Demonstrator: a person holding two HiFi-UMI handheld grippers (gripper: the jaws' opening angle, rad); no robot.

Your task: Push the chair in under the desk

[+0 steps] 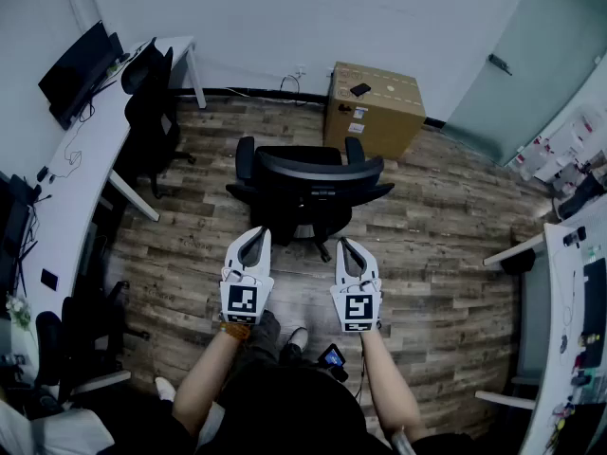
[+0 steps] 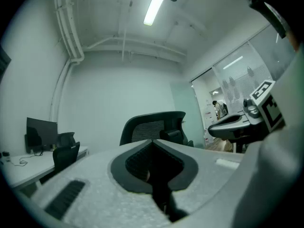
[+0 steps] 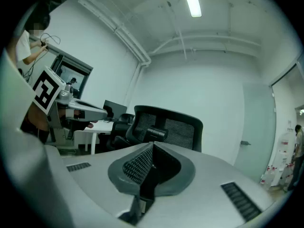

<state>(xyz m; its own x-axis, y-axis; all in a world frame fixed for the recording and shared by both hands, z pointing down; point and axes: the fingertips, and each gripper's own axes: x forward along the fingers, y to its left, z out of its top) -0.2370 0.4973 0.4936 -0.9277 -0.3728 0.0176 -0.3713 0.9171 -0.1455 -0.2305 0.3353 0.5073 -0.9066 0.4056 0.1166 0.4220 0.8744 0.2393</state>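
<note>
I hold both claws out in front of me, side by side and about level, aimed at the back of the black chair [image 1: 308,180]. My left gripper [image 1: 255,236] has its jaws pressed together with nothing between them, and so has my right gripper [image 1: 345,245]. I judge that is the sensible way to carry them here: a chair wants shoving, not pinching, and closed tips make a firm, blunt end to push with.

The chair stands out on the wooden floor [image 1: 446,216], well apart from any desk, its backrest turned toward me and its seat facing away toward a cardboard box [image 1: 373,109] by the far wall. Neither claw touches it; there is open floor between my tips and the backrest.

The long white desk [image 1: 93,152] runs down my left side, with a monitor [image 1: 76,69] on it and another chair [image 1: 150,112] already drawn up to it. A second desk [image 1: 555,301] edges in at my right (which of the two this chair belongs to I cannot tell from here).

As I see it, the job has not begun. I would next bring both tips against the top of the backrest, one on each side, so the chair rolls straight and does not swivel. The casters and the turning seat are the risk: an uneven push may spin it rather than move it.
</note>
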